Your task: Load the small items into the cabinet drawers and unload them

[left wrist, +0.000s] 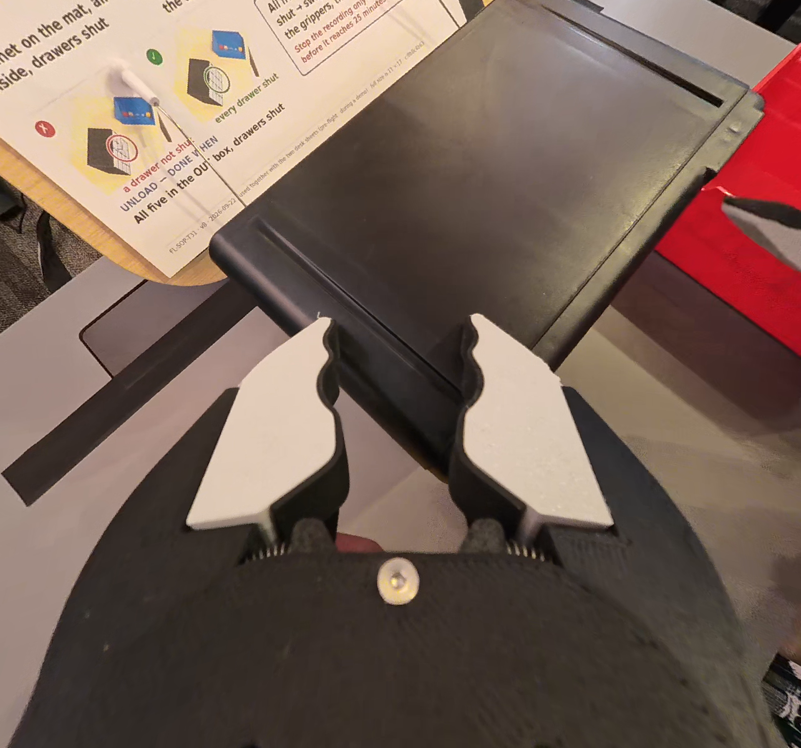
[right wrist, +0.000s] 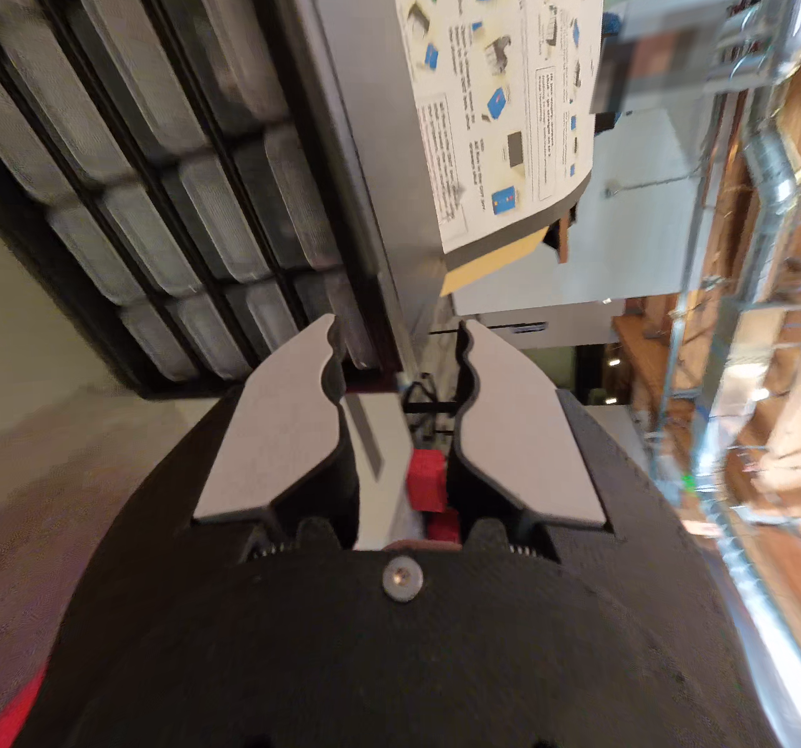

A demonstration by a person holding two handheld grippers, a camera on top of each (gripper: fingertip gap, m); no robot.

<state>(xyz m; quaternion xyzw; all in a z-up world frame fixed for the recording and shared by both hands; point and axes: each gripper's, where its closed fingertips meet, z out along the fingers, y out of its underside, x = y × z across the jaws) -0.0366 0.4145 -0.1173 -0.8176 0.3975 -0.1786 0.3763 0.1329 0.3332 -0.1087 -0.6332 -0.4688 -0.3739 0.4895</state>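
Left wrist view looks steeply down, close over the cabinet top, with the sheet beyond; right wrist view, rolled sideways, faces the cabinet drawer front at close range, sharing cabinet and sheet with the first.

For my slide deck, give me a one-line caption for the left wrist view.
Open left tongs straddle the near edge of the black plastic cabinet, beside a red box and a printed instruction sheet.
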